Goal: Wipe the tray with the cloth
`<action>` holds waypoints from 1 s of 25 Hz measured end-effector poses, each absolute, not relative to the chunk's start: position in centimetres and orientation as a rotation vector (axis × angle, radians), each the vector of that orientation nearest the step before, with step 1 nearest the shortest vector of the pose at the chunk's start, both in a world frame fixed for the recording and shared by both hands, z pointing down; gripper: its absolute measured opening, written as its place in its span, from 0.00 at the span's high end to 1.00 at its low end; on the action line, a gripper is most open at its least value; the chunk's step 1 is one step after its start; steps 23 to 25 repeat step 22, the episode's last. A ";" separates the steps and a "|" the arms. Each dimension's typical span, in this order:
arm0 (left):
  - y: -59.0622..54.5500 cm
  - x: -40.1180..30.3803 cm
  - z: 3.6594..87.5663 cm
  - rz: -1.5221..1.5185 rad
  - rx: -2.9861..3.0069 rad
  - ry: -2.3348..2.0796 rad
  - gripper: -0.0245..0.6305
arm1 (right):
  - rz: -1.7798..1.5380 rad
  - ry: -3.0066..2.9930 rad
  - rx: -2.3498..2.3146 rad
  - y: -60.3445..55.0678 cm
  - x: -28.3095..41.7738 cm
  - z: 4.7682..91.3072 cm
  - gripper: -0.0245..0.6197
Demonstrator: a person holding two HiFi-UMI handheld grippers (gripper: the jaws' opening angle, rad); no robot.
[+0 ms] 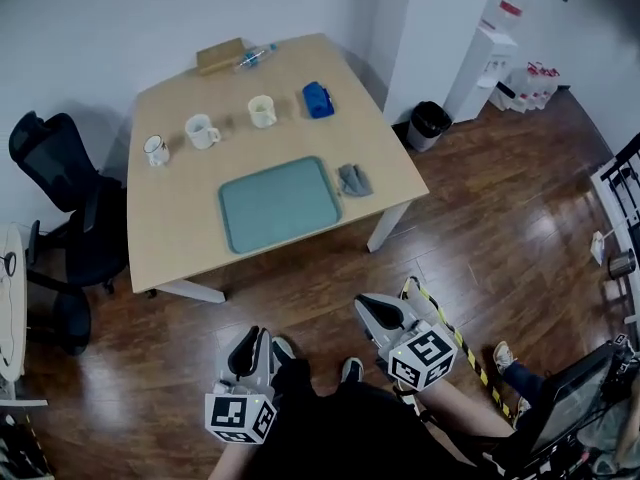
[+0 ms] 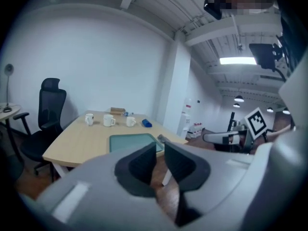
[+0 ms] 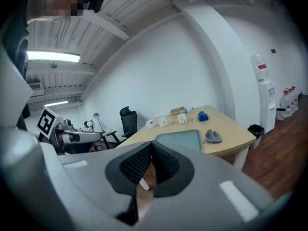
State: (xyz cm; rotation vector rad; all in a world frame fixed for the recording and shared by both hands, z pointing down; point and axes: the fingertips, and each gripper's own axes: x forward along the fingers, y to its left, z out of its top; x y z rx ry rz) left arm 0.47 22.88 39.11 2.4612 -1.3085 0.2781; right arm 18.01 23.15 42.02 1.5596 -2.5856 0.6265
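Note:
A teal tray (image 1: 275, 205) lies on the wooden table (image 1: 180, 228), near its front edge. A crumpled grey cloth (image 1: 354, 180) sits just right of the tray, touching nothing else. Both grippers hang low over the floor, well short of the table. My left gripper (image 1: 252, 340) has its jaws a narrow gap apart with nothing between them (image 2: 160, 150). My right gripper (image 1: 375, 308) is shut and empty (image 3: 151, 146). The tray (image 3: 178, 139) and cloth (image 3: 212, 136) show far ahead in the right gripper view, and the tray (image 2: 132, 142) also in the left gripper view.
Three mugs (image 1: 156, 149) (image 1: 201, 130) (image 1: 262, 111), a blue object (image 1: 318, 99), a bottle (image 1: 255, 57) and a wooden box (image 1: 220, 56) stand at the table's back. A black office chair (image 1: 70, 218) is at the left; a bin (image 1: 429, 123) and a water dispenser (image 1: 485, 63) are at the right.

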 end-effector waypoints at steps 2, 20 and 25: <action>23.9 0.3 38.8 0.290 2.475 -1.324 0.89 | 0.610 -2.578 1.570 24.1 18.5 41.9 0.95; 24.5 2.4 36.9 0.291 2.599 -1.182 0.89 | 0.528 -2.508 1.709 26.6 19.8 39.6 0.95; 24.5 2.5 36.6 0.296 2.606 -1.182 0.89 | 0.529 -2.507 1.717 26.7 19.9 39.4 0.95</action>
